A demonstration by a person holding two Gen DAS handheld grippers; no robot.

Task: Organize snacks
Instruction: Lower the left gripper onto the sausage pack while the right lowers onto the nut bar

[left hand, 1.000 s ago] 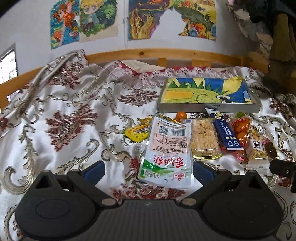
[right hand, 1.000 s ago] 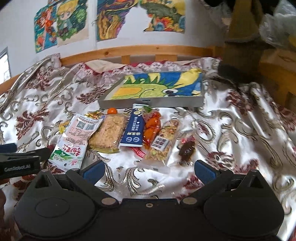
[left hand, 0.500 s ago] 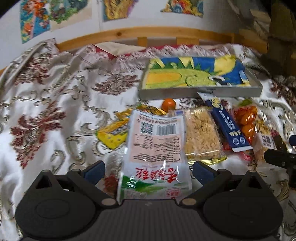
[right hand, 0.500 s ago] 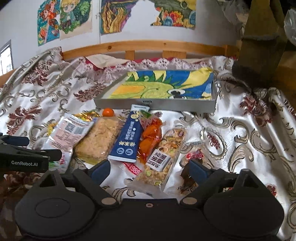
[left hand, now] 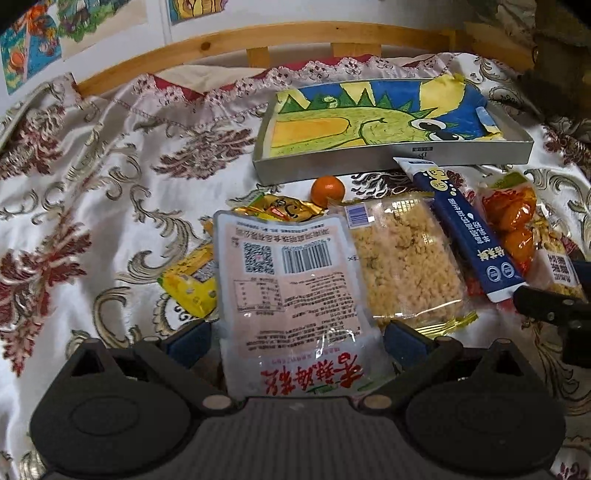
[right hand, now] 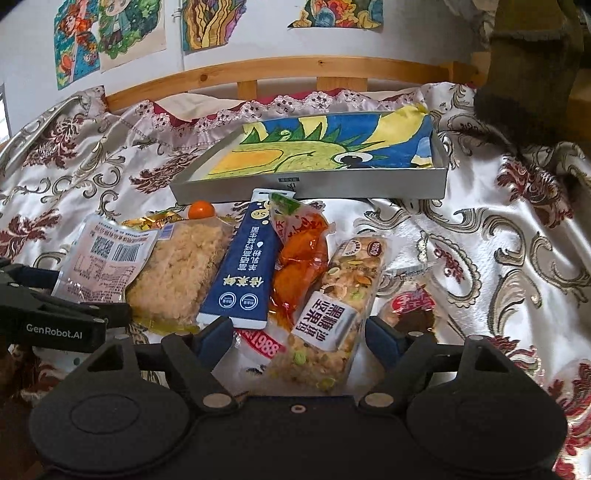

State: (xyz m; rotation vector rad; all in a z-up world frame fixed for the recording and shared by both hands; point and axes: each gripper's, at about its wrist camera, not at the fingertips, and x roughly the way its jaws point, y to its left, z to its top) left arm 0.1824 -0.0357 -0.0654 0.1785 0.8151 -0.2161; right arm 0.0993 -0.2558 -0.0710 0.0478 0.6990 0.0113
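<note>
Reaching in: our left gripper (left hand: 295, 338) straddles the pink pouch (left hand: 291, 280), jaws apart; our right gripper (right hand: 297, 338) is closing around the nut bar (right hand: 338, 306). Tray (right hand: 369, 182) waits at twelve o'clock; next, squeeze and lift.

A shiny bed cover (left hand: 110, 192) with red flowers lies on the bed. Bright drawings (right hand: 110, 33) hang on the wall above a wooden rail (right hand: 280, 74).

"GenRobot.AI" stands on the left gripper (right hand: 55, 314); "1988" on a white-red packet (right hand: 258, 343).
</note>
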